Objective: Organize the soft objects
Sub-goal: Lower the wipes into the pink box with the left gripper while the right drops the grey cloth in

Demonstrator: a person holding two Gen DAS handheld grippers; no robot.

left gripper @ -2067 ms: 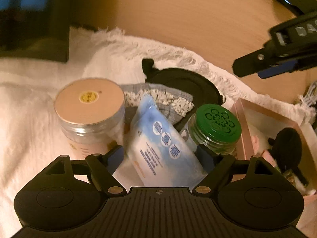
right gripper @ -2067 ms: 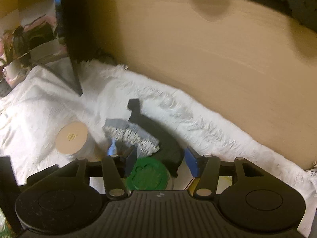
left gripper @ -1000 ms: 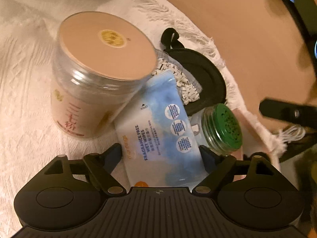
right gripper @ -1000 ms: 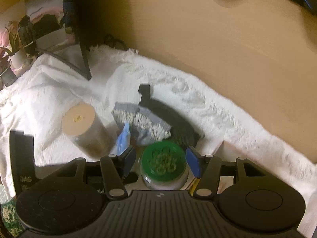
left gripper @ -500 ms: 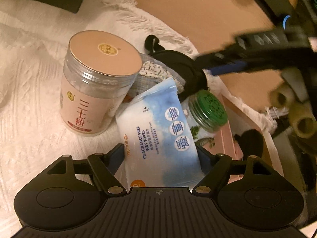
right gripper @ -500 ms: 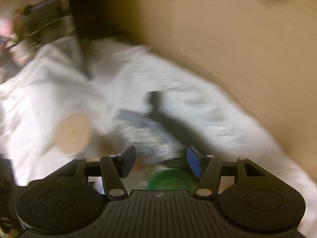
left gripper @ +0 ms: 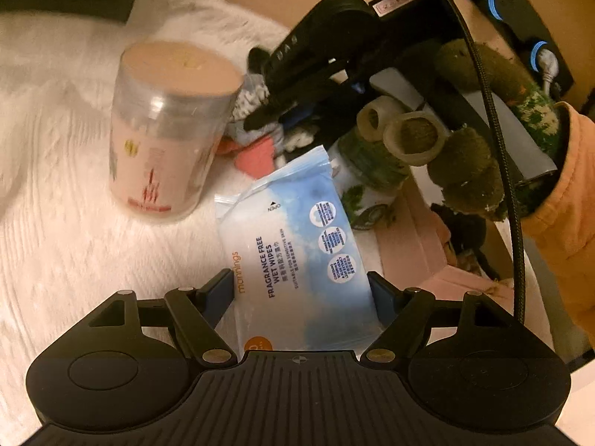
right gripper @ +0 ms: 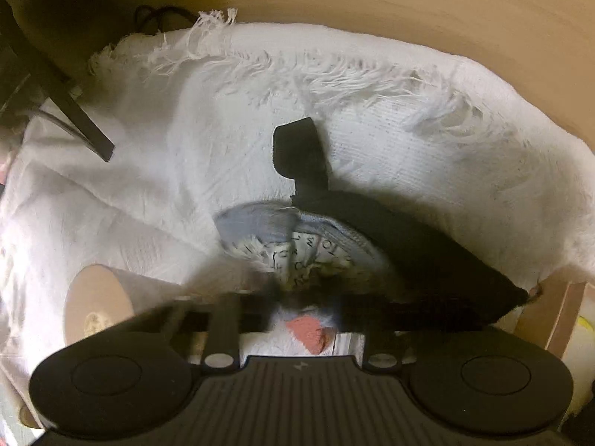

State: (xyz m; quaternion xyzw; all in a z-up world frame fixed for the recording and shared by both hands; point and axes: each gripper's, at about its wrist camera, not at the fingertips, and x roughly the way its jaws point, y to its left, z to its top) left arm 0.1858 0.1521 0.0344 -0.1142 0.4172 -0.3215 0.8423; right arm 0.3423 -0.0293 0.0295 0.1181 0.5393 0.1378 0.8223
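A blue-and-white wet wipes pack lies on the white fringed cloth, between the open fingers of my left gripper, which do not press it. A grey fringed fabric piece with a red patch lies against a black cap. My right gripper is down over the grey fabric, its fingers blurred and drawn close around it. It also shows in the left wrist view, held by a green-gloved hand.
A clear jar with a tan lid stands left of the wipes. A green-lidded jar stands partly hidden by the hand. A pink box sits at the right. A wooden wall runs behind the cloth.
My right gripper has dropped from above the green jar onto the grey fabric and its fingers have closed in. My left gripper has pulled back slightly, still astride the wipes pack.
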